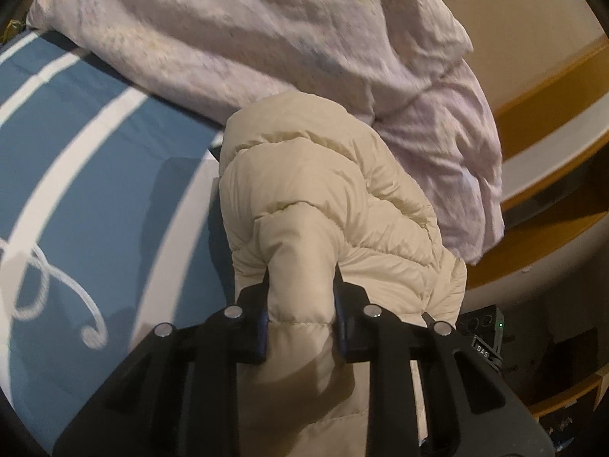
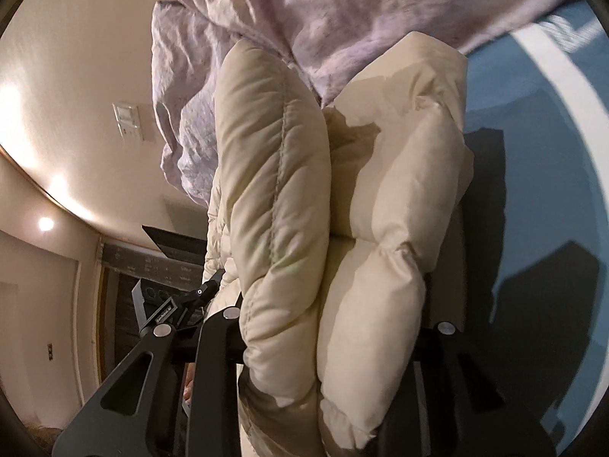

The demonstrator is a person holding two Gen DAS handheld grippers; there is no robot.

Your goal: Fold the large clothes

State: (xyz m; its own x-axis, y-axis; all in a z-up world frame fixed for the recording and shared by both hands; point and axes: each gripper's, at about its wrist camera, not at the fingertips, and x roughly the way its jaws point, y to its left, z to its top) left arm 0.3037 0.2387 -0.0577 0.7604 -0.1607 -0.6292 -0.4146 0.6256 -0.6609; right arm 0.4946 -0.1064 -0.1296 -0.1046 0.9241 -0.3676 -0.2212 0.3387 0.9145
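A cream quilted puffer jacket point(image 1: 323, 190) fills the middle of the left wrist view, lifted above the bed. My left gripper point(image 1: 302, 270) is shut on a thick fold of it, black fingers pressing from both sides. In the right wrist view the same jacket point(image 2: 399, 190) hangs bunched in two padded folds. My right gripper point(image 2: 331, 297) is shut on those folds; its fingertips are hidden by the fabric. The view is tilted sideways.
A blue bedsheet with white stripes point(image 1: 95, 152) lies to the left. A crumpled lilac duvet point(image 1: 266, 30) lies behind the jacket, also in the right wrist view point(image 2: 342, 11). Wooden shelves point(image 1: 552, 175) stand right. The other gripper point(image 2: 171, 304) shows at lower left.
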